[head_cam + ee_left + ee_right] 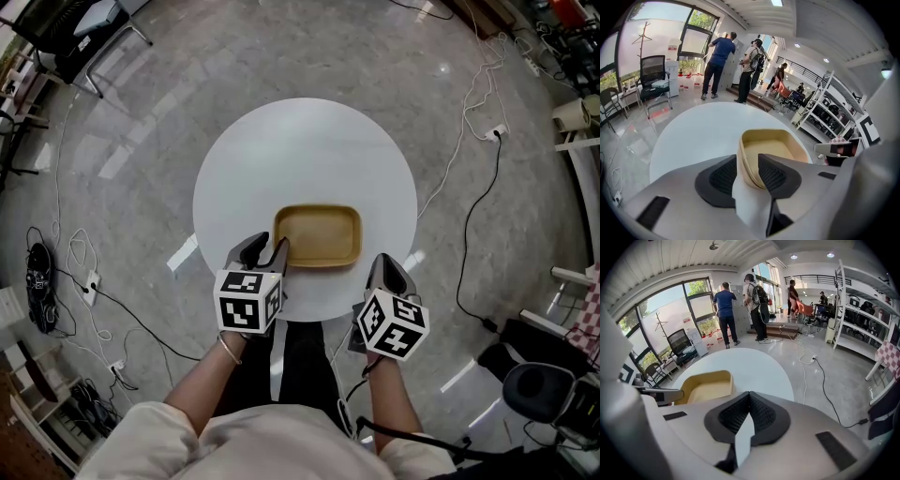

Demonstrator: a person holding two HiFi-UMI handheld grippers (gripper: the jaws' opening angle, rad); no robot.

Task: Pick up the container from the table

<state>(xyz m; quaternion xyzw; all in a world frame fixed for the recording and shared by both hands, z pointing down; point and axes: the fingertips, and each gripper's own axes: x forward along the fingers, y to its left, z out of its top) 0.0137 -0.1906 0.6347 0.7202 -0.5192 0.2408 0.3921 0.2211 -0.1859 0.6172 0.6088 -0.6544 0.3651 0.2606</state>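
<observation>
Work surface: a round table (302,150) with a smooth, matte white top, standing on a polished grey floor (141,112).

Task object: the container (319,236) is a shallow rectangular tray with rounded corners and thin upright walls, in a uniform tan material. It sits flat on the near half of the table, close to the edge nearest the person.

Left gripper (267,249): positioned at the container's near left corner. The jaws stand wide apart and straddle the container wall, with one jaw inside the tray and the other outside. The black, finely dimpled pads (723,177) do not clamp the wall; white tabletop shows in the gap between the outer pad and the wall. The body is smooth pale grey, and it carries a white cube (248,302) printed with black square markers.

Right gripper (390,270): held at the table's near right edge, apart from the container. Its jaws are closed tip to tip, with nothing between them.
</observation>
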